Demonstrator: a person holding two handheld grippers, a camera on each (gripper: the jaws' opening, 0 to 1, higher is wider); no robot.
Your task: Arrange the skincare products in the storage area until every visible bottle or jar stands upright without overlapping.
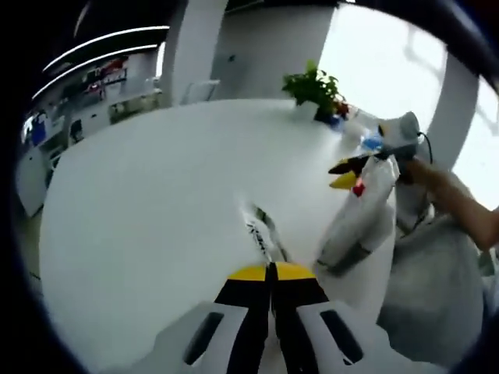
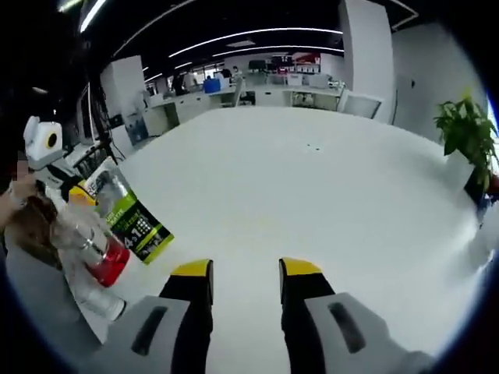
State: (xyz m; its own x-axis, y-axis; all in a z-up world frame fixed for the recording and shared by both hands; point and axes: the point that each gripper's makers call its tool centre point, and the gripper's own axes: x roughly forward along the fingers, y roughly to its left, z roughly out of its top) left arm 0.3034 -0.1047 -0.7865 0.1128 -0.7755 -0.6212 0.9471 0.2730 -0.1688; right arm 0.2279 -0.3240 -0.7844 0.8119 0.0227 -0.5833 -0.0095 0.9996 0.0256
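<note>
Your left gripper view sits low and close over the white table (image 1: pixel 156 202), facing across it toward the potted plant (image 1: pixel 314 89) and bright window. Your right gripper view also rides low, facing along the table (image 2: pixel 312 179) toward distant office desks. Both share tabletop and plant (image 2: pixel 466 132).

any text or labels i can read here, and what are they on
"4 in 1", roughly: large white characters on the green and black packet held up at the left of the right gripper view; its other print is too small to read.
Dark lettering on the flat white tube ahead of the left gripper: too blurred to read.
</note>
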